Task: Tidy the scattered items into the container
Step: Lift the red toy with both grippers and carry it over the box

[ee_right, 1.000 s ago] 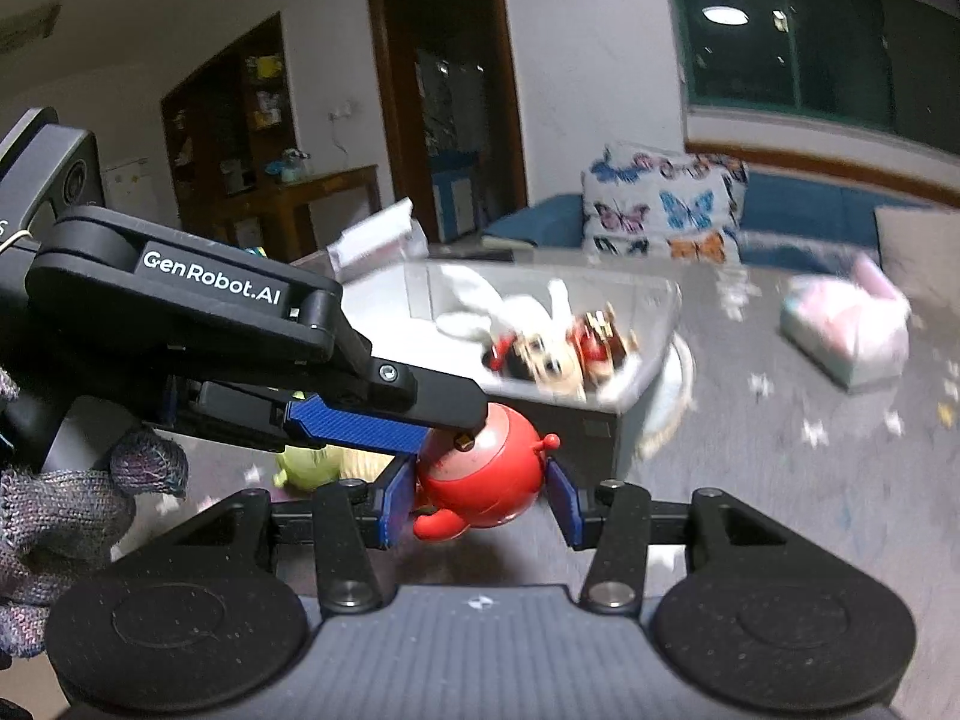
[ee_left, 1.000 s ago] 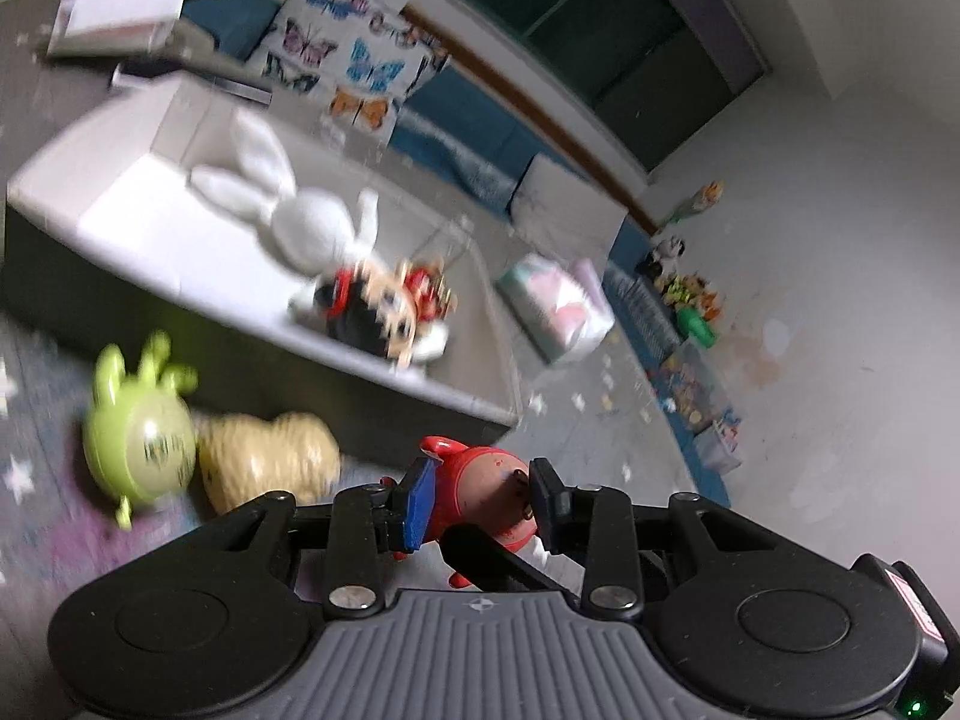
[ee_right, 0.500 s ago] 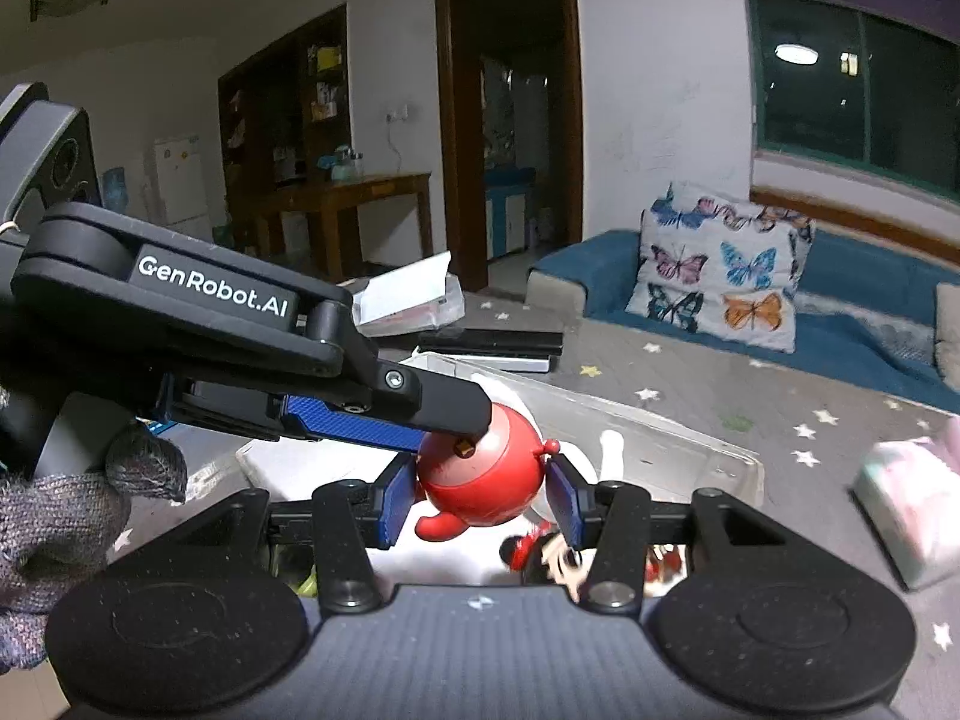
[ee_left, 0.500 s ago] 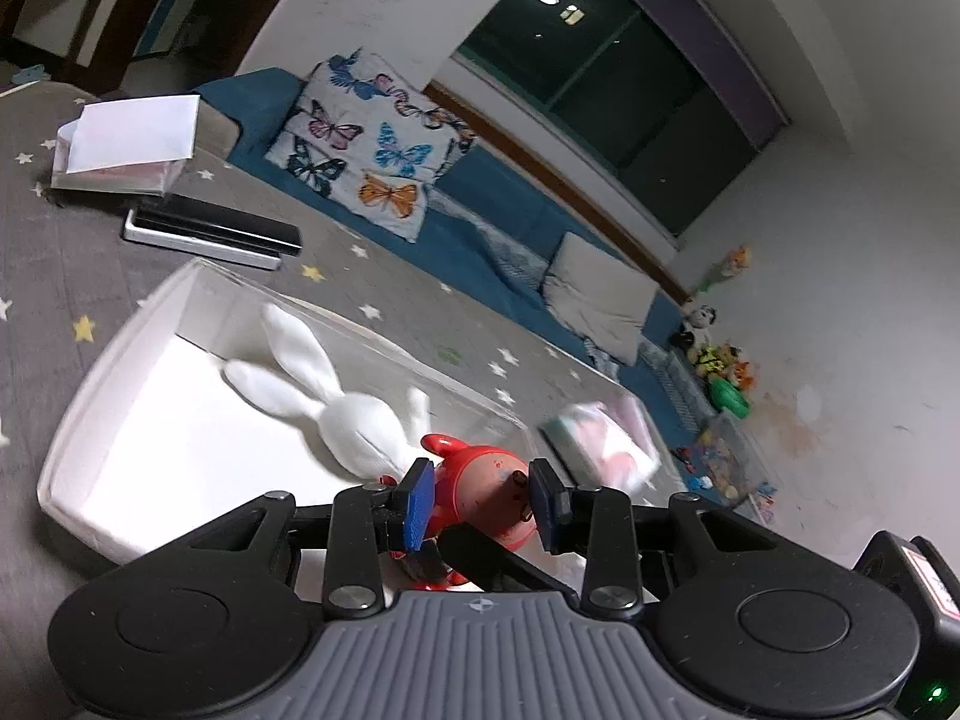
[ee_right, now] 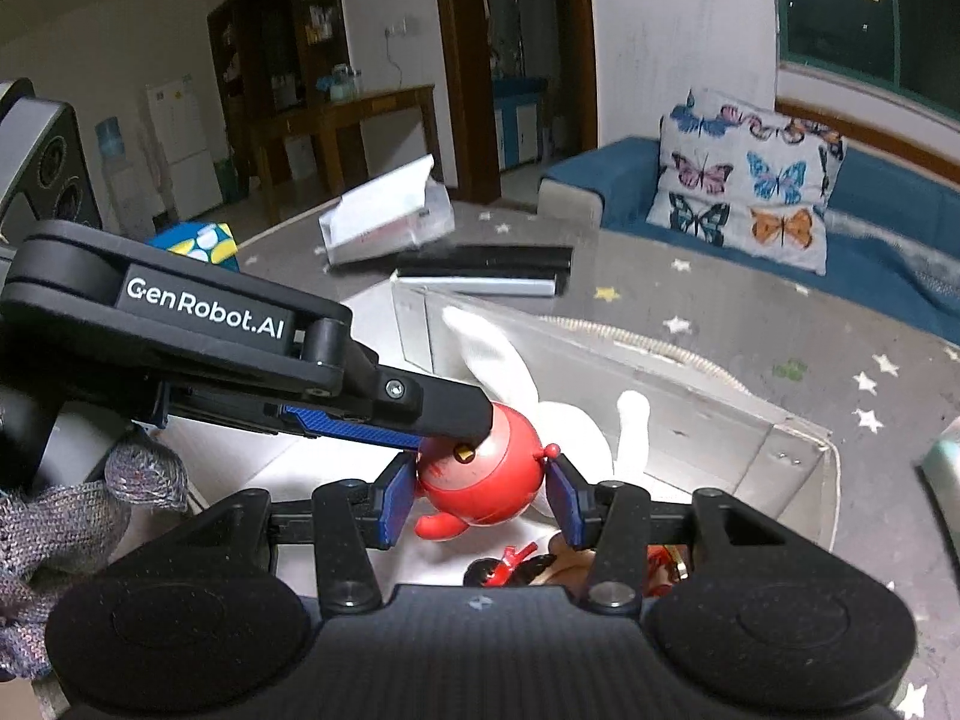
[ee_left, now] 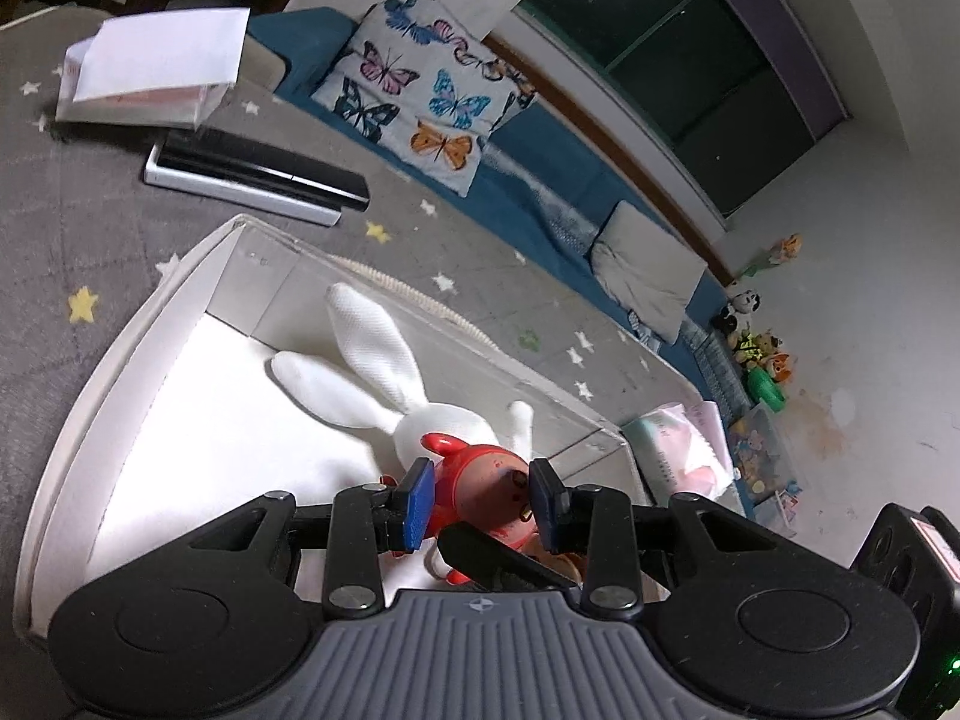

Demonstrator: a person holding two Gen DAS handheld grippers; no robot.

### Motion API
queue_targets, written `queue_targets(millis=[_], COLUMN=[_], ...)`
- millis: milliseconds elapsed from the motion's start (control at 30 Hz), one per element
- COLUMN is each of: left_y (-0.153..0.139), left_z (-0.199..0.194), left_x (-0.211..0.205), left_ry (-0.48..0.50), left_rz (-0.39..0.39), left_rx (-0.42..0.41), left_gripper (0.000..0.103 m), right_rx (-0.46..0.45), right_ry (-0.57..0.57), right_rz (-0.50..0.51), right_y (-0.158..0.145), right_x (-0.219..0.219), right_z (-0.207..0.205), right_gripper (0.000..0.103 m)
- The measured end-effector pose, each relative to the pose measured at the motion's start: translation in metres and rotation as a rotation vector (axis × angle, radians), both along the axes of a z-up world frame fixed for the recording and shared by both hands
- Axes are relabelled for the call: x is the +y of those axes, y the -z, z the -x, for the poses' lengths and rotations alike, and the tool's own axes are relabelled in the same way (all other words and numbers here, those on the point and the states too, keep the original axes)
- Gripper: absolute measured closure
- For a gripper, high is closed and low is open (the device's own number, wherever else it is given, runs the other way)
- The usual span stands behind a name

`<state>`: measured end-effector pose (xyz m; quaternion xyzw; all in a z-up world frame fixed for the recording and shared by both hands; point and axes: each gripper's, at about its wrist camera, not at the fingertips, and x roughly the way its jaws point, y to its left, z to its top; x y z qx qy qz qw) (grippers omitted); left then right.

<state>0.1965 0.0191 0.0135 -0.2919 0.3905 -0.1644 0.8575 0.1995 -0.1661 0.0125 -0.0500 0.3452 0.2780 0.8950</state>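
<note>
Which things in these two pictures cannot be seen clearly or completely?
- Doll, right wrist view: mostly hidden behind the right gripper's body.
- White rabbit, left wrist view: lower body hidden behind the red toy and the left gripper.
- Small toys by the wall, left wrist view: too small to identify.

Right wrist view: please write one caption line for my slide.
Both hand-held grippers clamp a round red plastic toy above a clear-walled white container holding a white plush rabbit.
</note>
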Motion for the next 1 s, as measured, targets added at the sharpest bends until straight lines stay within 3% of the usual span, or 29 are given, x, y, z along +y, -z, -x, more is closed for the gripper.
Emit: queue_targets(millis=[400,1000], left_y=[0.016,0.023], left_z=[-0.008,-0.008], left_x=[0.005,0.006], left_ry=[0.002,-0.005], left_rz=[0.015,0.016], left_rx=[0.067,0.091], left_gripper=[0.066,0.066], right_rx=[0.073,0.079], right_ry=[-0.025,-0.053], right_rz=[0.077,0.177], right_y=[0.01,0.016], right_x=[0.012,0.027], right_z=[-0.014,-0.017], right_gripper=[0.055,0.054])
